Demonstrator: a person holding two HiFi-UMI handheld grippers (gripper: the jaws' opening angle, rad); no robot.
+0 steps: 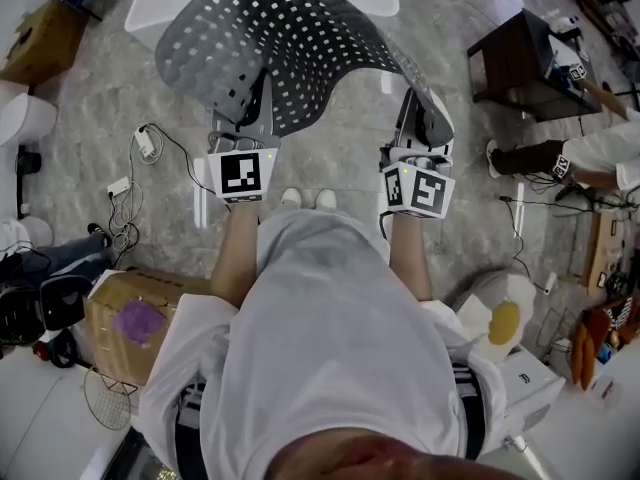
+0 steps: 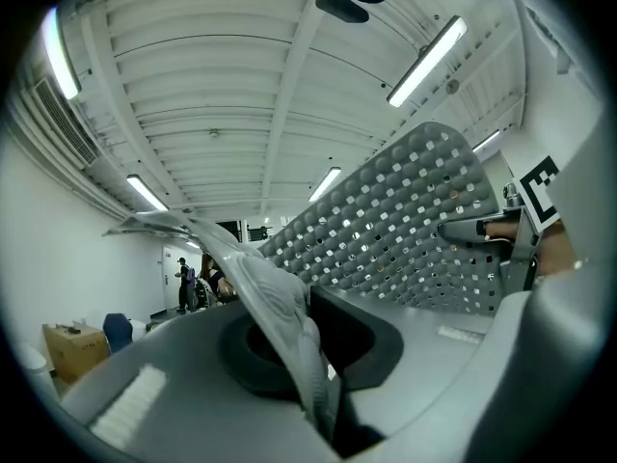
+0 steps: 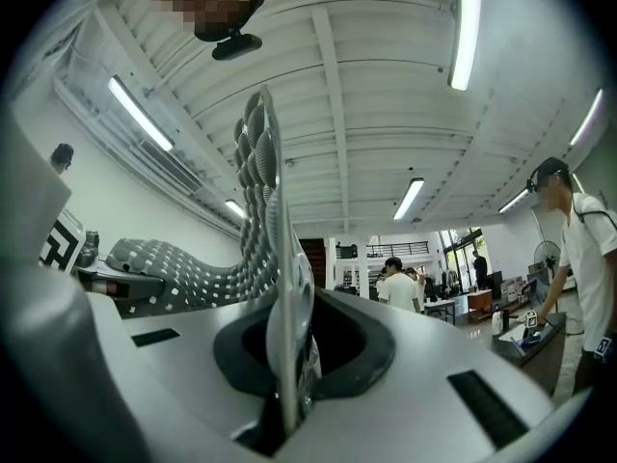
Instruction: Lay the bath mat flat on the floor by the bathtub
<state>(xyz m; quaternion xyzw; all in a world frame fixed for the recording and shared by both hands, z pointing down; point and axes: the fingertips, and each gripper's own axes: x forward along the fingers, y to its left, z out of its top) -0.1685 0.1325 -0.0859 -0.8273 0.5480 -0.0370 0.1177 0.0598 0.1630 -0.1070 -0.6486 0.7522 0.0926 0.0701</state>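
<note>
Right now both grippers are clamped shut on the bath mat (image 1: 290, 48). The left gripper (image 1: 247, 128) pinches one near corner and the right gripper (image 1: 420, 128) the other, and each gripper view shows a thin fold of grey rubber squeezed between the pads. The mat is held in the air ahead of the person, bowed upward and curling at its far edge, above the floor (image 1: 90, 108). The white bathtub (image 1: 150, 13) is just beyond it.

The main risk, as I judge it, is that curl — lowered as it is, the far edge could fold under itself or land on the tub rim instead of the tiles. Both grips are narrow pinches on floppy material, so a sharp flick could pull a corner free, and uneven lowering would leave the mat skewed. Cables (image 1: 130, 183) lie on the floor at the left and the person's shoes (image 1: 307, 198) sit close beneath the near edge — either could end up trapped under the mat.
</note>
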